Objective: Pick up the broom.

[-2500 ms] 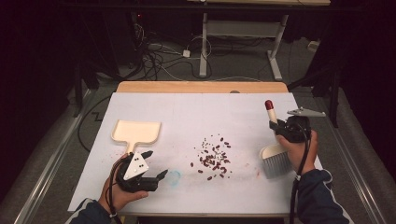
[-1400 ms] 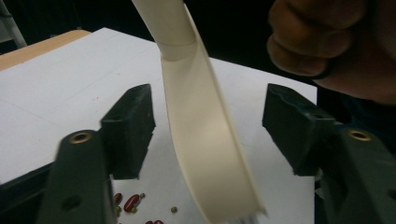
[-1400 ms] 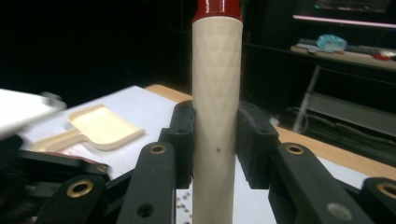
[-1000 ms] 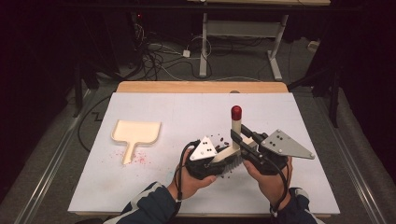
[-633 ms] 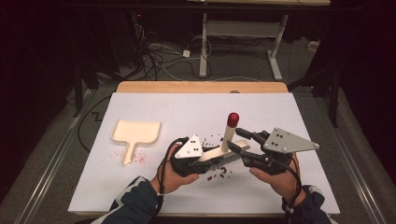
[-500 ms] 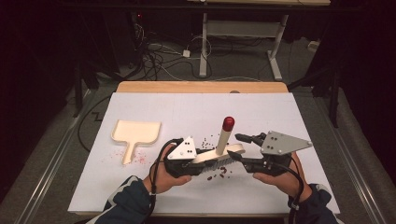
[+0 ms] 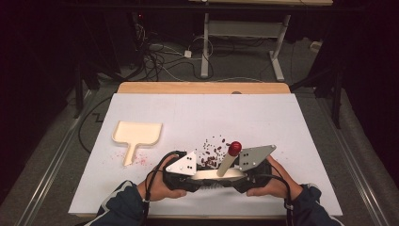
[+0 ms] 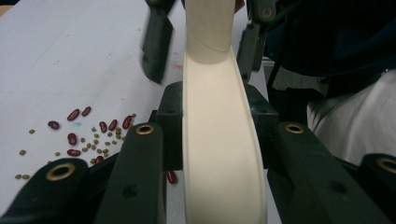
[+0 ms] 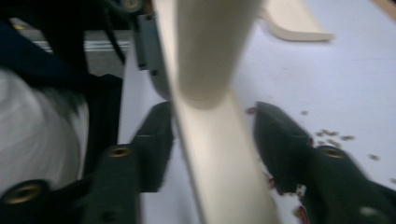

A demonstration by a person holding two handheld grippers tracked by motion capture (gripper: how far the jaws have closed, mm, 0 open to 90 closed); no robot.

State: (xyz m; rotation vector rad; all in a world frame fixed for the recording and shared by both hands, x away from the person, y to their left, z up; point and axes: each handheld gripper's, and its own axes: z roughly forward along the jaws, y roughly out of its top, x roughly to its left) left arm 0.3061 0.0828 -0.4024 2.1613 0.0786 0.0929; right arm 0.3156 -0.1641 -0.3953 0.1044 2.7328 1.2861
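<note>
I have the cream brush (image 7: 217, 174) lying level between my two tools, its red-tipped handle (image 7: 230, 157) slanting up (toward the far side), just beside the scattered red and green beans (image 7: 211, 151).

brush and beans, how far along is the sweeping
Early. Done: the brush has been picked up and brought to the beans. In hand: the left gripper is clamped on the brush head; the right gripper has just been closing around its other end, pads apparently not yet pressing. Left: the beans lie scattered on the table, and the dustpan sits apart, with no beans visible in it.
</note>
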